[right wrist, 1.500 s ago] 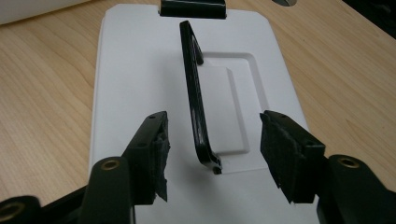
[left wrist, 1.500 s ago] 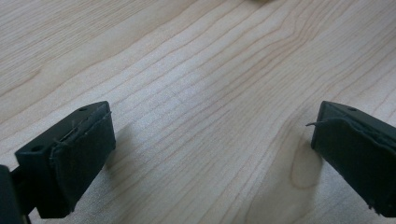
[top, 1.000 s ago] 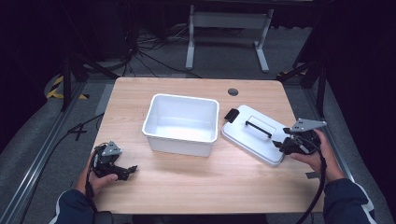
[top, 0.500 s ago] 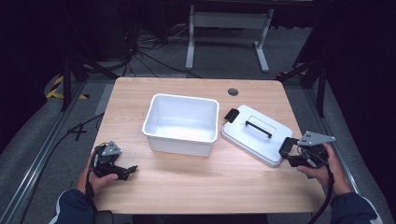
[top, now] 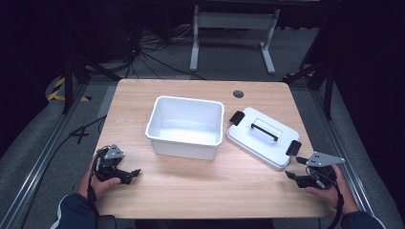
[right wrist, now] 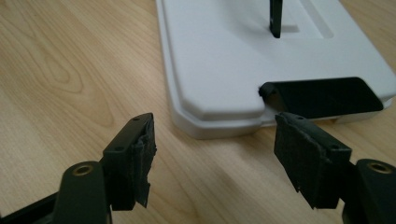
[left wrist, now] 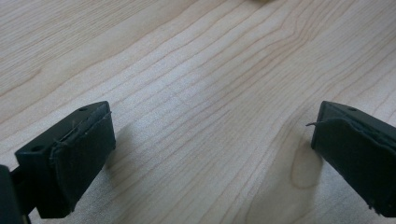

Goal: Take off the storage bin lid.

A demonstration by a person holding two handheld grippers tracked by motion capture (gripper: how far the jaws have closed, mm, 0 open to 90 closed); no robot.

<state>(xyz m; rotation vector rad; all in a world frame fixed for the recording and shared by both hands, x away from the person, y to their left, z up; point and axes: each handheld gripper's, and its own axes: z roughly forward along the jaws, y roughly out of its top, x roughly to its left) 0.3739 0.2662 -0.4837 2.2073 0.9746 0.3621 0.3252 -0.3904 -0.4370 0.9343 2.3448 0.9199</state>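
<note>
An empty white plastic tub (top: 185,126) sits in the middle of the wooden table (top: 200,191). To its right lies its white lid (top: 263,137) with a black handle (top: 264,131) and black end clips (top: 293,147). My right gripper (top: 292,168) rests near the table's front right, just short of the lid's near corner, open and empty. In the right gripper view the lid (right wrist: 247,60) and one black clip (right wrist: 322,95) lie just beyond the open jaws. My left gripper (top: 134,174) rests at the front left, open over bare wood (left wrist: 205,102).
A round cable hole (top: 238,93) sits in the table's far right part. Cables (top: 143,52) and a white table frame (top: 234,24) lie on the floor behind. The table's right edge runs close beside my right hand (top: 334,191).
My right gripper has drawn back from the lid's right end toward the front edge of the table and opened away from it. The left gripper has stayed put.
</note>
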